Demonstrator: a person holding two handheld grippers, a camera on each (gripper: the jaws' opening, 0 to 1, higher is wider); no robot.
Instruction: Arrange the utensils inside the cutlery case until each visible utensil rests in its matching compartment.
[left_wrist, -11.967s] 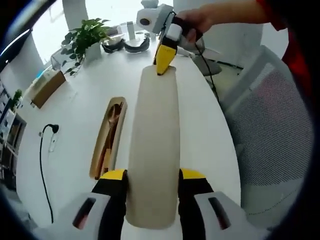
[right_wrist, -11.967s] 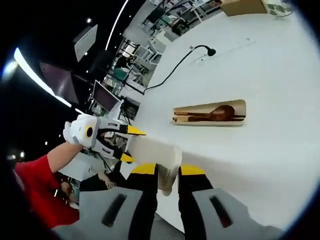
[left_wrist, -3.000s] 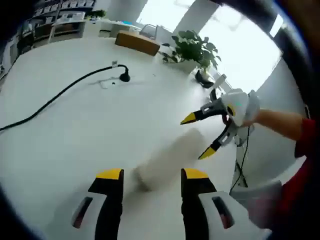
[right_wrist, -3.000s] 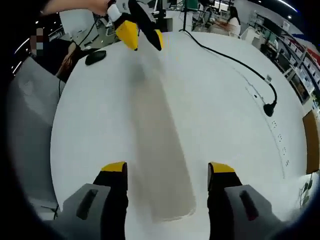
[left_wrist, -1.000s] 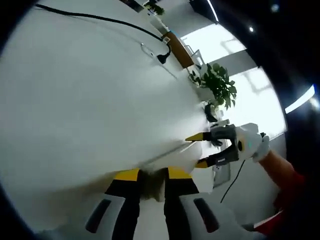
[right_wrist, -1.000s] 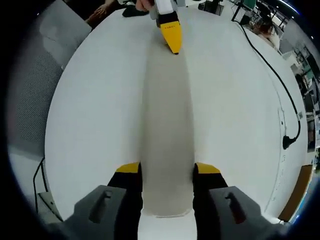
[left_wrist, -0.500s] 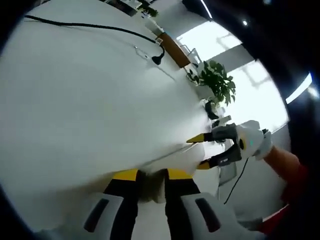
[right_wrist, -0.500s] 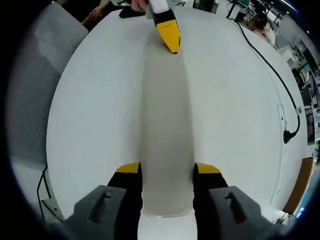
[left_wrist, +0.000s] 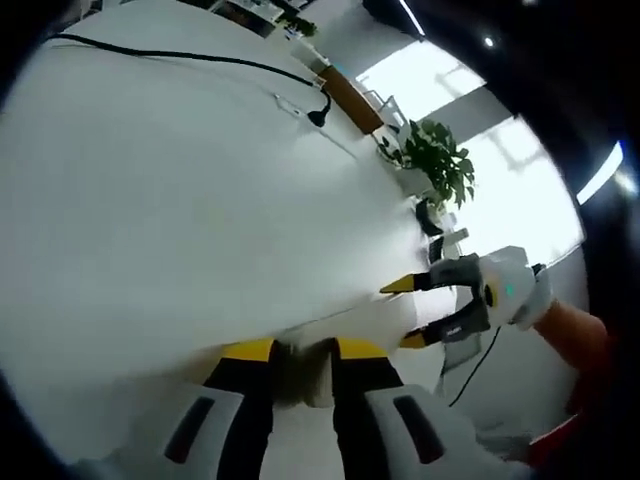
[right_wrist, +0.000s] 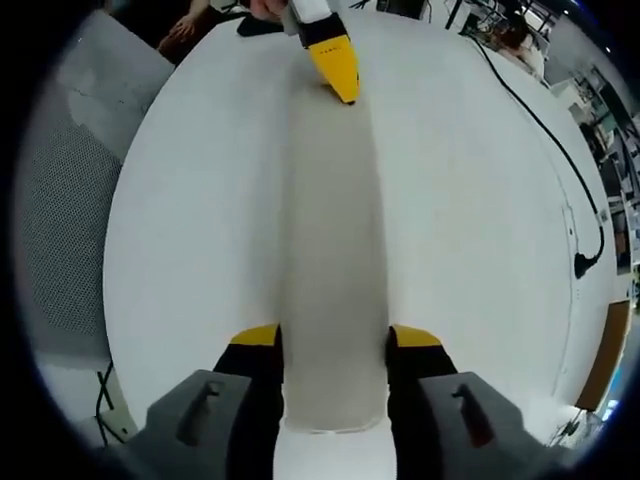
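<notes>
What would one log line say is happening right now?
left tongs: shut on case lid | right tongs: shut on opposite end | lid: over white table

No readable text, label, brand, number or sign appears anywhere in the left gripper view or the right gripper view.

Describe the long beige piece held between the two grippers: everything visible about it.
The beige lid is a long, narrow, matte piece with rounded ends, plain and unmarked, probably the cutlery case's cover. It is held over the white table, stretched lengthwise between the grippers. The right gripper clamps its near end across the width; the left gripper pinches the far end.
</notes>
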